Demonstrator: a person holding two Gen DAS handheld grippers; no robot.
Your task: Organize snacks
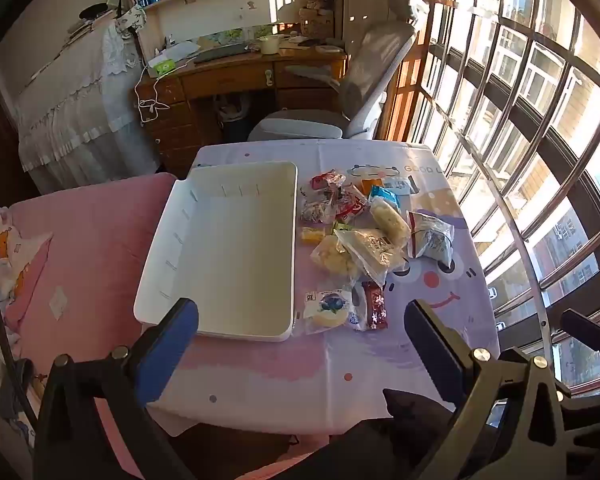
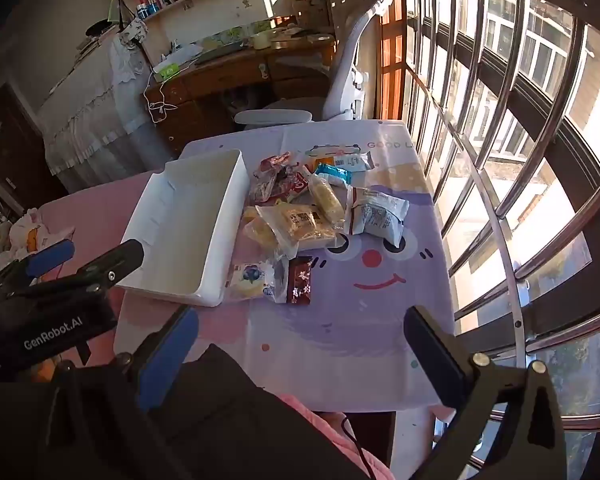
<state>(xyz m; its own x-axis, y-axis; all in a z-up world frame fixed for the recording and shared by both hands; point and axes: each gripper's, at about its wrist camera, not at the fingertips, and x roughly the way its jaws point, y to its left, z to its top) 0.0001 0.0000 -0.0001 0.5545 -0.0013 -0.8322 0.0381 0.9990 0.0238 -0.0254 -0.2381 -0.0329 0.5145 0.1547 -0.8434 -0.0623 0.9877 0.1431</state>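
A pile of several wrapped snacks [image 1: 360, 236] [image 2: 320, 212] lies on a small table with a purple cartoon cloth [image 1: 432, 280] [image 2: 372, 280]. Left of the pile sits an empty white tray [image 1: 224, 252] [image 2: 180, 232]. Nearest me are a blueberry packet [image 1: 326, 306] [image 2: 250, 276] and a dark red wrapper [image 1: 374, 306] [image 2: 300, 280]. My left gripper [image 1: 300, 340] hovers open above the table's near edge, nothing between its blue pads. My right gripper [image 2: 300, 344] is open too, above the cloth's near right part. The left gripper [image 2: 84, 260] also shows at left in the right wrist view.
A pink bed [image 1: 84, 248] adjoins the table on the left. A barred window [image 1: 520, 120] runs along the right. Behind the table stand a grey office chair [image 1: 340, 100] and a wooden desk [image 1: 236, 76] with shelves.
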